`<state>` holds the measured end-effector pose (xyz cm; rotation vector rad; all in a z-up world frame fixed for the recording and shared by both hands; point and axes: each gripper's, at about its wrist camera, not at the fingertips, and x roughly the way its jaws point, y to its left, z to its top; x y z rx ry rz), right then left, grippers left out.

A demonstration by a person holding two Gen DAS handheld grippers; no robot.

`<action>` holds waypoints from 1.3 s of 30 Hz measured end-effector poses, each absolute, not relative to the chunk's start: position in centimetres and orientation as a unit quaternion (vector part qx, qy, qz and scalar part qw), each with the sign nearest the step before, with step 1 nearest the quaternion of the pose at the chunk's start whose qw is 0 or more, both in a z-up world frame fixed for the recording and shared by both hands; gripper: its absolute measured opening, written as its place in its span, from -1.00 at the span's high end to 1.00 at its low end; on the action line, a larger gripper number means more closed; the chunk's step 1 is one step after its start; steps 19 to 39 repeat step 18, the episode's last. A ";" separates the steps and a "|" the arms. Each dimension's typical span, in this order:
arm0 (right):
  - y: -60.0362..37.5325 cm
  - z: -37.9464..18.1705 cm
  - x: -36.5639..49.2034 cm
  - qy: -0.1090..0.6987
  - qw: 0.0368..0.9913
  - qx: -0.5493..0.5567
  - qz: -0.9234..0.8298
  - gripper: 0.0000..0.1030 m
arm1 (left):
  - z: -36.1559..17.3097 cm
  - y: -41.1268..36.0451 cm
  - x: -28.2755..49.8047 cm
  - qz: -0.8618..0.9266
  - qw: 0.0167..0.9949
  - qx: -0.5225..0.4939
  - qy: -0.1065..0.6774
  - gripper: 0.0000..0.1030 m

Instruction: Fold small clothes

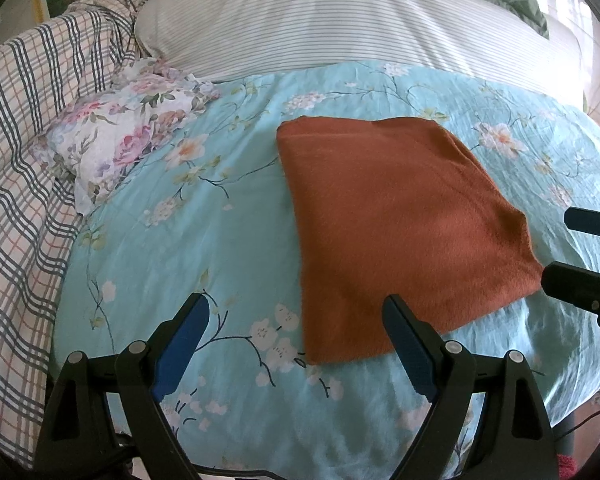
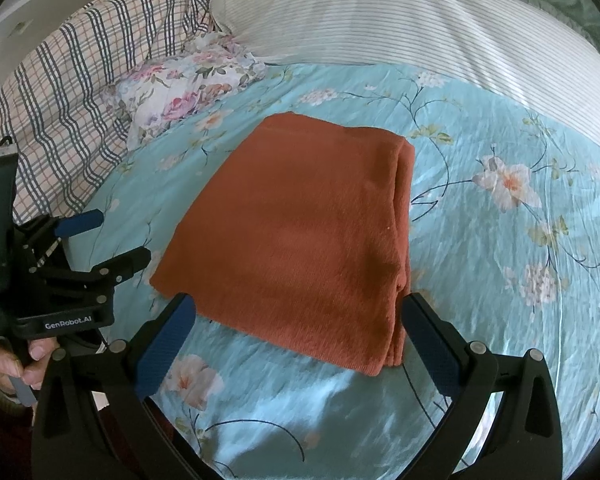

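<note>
Rust-orange cloth [image 1: 400, 232], folded into a flat rectangle with its layered edges stacked along one side, is seen lying on a turquoise bedspread [image 1: 204, 240] printed with blossoms, roughly at the middle of the bed. Nothing is gripped: the left claw [image 1: 296, 320] is held spread wide above the near edge of the cloth, one blue-padded finger over the bedspread and the other over the cloth's corner, with no fabric pinched between them. The right claw [image 2: 300, 320] is likewise held spread wide over the cloth's near edge, its fingers set to either side and apart from the fabric. Part of a hand [image 2: 16, 364] is glimpsed on the left claw's handle in the right wrist view. Beyond the cloth, a small rose-patterned pillow [image 1: 116, 140] is tucked against a checked blanket [image 1: 28, 160], and a long striped pillow [image 1: 340, 28] is laid across the head of the bed.
</note>
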<state>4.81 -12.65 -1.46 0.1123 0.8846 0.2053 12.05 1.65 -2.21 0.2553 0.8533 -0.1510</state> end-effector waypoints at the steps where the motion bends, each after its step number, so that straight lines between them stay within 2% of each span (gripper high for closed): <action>1: -12.8 -1.5 5.0 0.427 0.897 0.055 0.100 -0.99 | -2.2 1.6 12.2 -0.074 0.900 0.123 0.412 -0.73; 39: -14.5 -2.7 7.8 0.426 0.897 0.080 0.086 -0.99 | -2.3 2.2 15.0 -0.068 0.903 0.110 0.411 -0.73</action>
